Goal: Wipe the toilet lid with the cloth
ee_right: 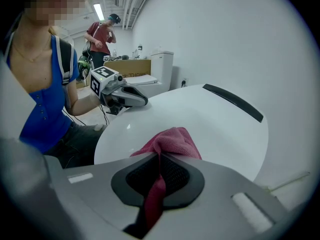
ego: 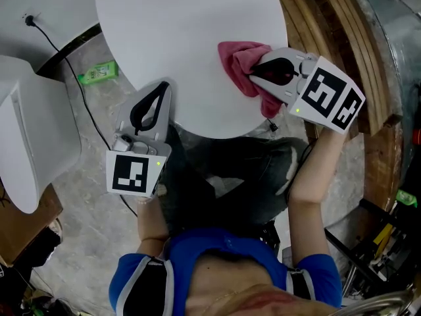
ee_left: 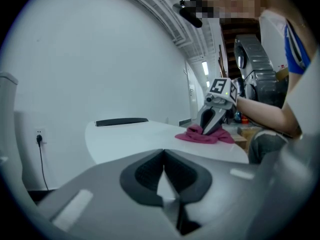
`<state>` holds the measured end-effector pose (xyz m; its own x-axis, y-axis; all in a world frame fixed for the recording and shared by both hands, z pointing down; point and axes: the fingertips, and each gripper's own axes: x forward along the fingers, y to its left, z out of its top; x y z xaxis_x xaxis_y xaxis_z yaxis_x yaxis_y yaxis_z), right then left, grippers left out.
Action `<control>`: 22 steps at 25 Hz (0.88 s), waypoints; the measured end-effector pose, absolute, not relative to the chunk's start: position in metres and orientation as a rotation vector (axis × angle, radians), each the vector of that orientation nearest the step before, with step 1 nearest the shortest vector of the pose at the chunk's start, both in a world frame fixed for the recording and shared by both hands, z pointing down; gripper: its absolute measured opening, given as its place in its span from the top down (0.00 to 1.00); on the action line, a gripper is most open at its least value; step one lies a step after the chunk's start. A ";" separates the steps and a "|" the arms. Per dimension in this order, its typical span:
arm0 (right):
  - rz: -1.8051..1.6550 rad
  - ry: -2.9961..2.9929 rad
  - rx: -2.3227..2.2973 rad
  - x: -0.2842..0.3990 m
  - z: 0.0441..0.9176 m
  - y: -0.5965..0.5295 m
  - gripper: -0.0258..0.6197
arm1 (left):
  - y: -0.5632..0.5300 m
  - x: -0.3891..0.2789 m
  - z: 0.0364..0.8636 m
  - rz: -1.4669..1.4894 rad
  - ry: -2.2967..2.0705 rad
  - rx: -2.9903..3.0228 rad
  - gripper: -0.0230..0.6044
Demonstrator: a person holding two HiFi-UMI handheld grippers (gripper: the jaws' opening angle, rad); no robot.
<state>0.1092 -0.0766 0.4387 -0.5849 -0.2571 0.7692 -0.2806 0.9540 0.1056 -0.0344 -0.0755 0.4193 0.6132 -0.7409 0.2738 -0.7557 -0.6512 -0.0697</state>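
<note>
Crumpled pink cloth (ego: 237, 61) pinched between right gripper (ego: 255, 74)'s jaws, bunched on glossy white toilet lid (ego: 177, 38); left gripper (ego: 160, 89)'s jaws pressed together.

Head view steeply down on toilet lid (ego: 184, 45), both gripper views low across it, facing each other

The white toilet lid (ego: 177, 38) carries one thing: a bunched pink cloth (ego: 238, 61), lying near its right edge. On the grey stone floor (ego: 79, 216) to the lid's left lies a green packet (ego: 99, 73).
</note>
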 end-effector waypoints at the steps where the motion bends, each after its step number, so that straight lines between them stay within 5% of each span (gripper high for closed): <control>1: 0.031 -2.221 0.372 0.108 0.439 -0.076 0.94 | -0.075 -0.034 0.420 0.439 -1.289 2.774 0.96; 22: -0.056 -2.200 0.137 0.050 0.436 -0.049 0.94 | -0.073 -0.030 0.418 0.459 -1.249 2.808 0.96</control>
